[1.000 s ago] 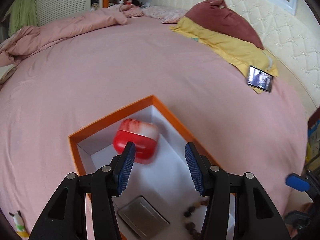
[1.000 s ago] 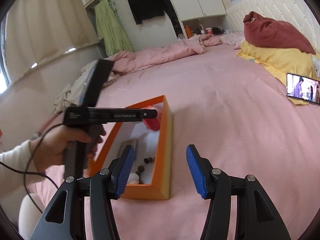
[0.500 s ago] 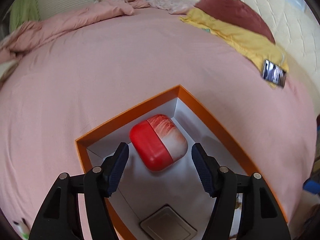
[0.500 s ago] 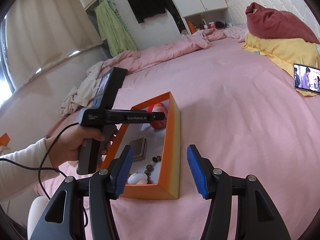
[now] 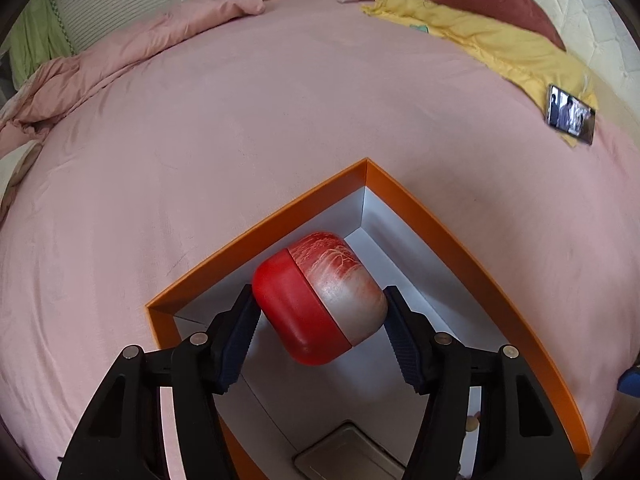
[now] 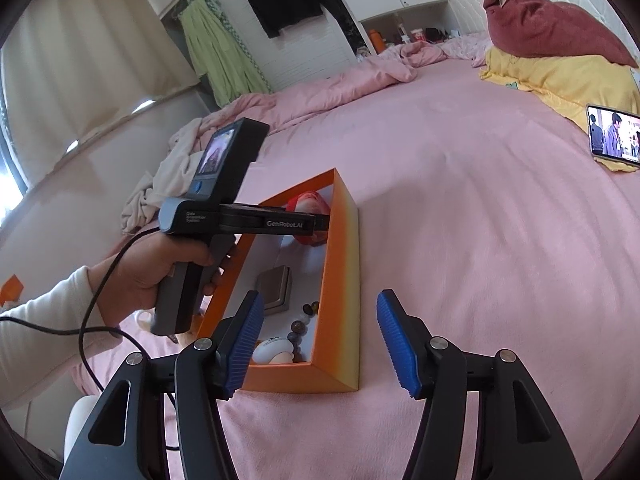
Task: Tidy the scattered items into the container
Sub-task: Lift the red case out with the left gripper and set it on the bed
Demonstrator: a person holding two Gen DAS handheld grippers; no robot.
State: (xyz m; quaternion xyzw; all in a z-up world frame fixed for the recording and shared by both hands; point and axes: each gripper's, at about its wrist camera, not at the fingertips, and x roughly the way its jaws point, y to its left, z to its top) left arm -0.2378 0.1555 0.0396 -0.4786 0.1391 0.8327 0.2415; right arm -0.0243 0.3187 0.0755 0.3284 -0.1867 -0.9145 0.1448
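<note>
A red and white rounded case [image 5: 318, 298] lies in the far corner of the orange box [image 5: 448, 232] with a white inside. My left gripper [image 5: 320, 322] has its jaws on either side of the case, wide apart, and I cannot tell whether the pads touch it. In the right wrist view the left gripper [image 6: 320, 220] reaches over the orange box [image 6: 340, 280], with the case [image 6: 310, 204] at its tip. My right gripper [image 6: 320, 338] is open and empty, near the box's near corner.
The box also holds a grey square tin [image 6: 274, 288], a string of beads [image 6: 304, 318] and a white egg-shaped item [image 6: 272, 350]. A phone [image 6: 614, 136] leans on a yellow pillow [image 6: 560, 76] far right. A rumpled pink duvet [image 5: 120, 64] lies at the back.
The left gripper has moved forward and down over the box, so its jaws now flank the case. The right gripper has hardly moved.
</note>
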